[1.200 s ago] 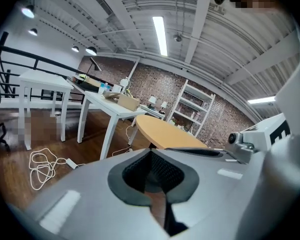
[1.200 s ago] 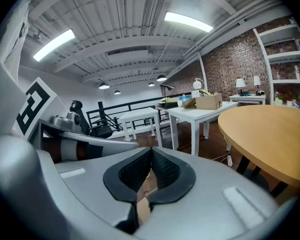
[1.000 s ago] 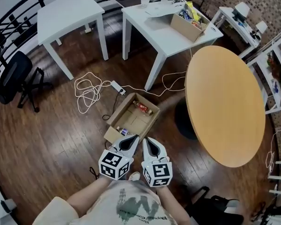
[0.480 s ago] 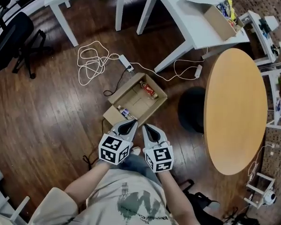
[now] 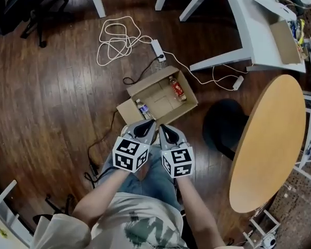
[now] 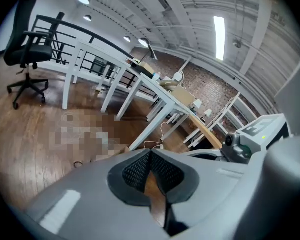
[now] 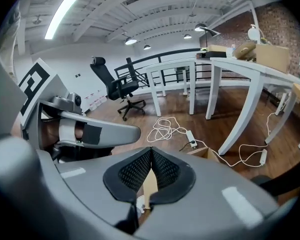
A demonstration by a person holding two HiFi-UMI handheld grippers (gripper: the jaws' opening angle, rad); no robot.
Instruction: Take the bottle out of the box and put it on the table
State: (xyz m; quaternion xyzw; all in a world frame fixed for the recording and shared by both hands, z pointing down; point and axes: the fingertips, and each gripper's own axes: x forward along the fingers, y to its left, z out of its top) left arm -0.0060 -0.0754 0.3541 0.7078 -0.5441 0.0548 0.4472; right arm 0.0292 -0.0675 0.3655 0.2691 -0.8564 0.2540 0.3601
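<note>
An open cardboard box (image 5: pixel 188 107) lies on the wooden floor. Inside it, near the left corner, lies a small clear bottle (image 5: pixel 143 109) with a blue label. A red-labelled item (image 5: pixel 177 88) lies at the far side of the box. My left gripper (image 5: pixel 149 124) and right gripper (image 5: pixel 163 127) hang side by side just short of the box's near edge, both shut and empty. The left gripper (image 6: pixel 150 152) shows its pads meeting at the tip in its own view. So does the right gripper (image 7: pixel 151 149), with the box's corner (image 7: pixel 206 152) beyond it.
A round wooden table (image 5: pixel 272 144) stands at the right, beside a black round base (image 5: pixel 224 126). A white table (image 5: pixel 249 19) with another box stands beyond. A power strip (image 5: pixel 158 50) and coiled white cable (image 5: pixel 115 39) lie behind the box. The person's knees are below the grippers.
Both grippers have come down side by side towards the floor, and their tips now sit closer to the box's near edge. The person has crouched. Jaws stayed shut.
</note>
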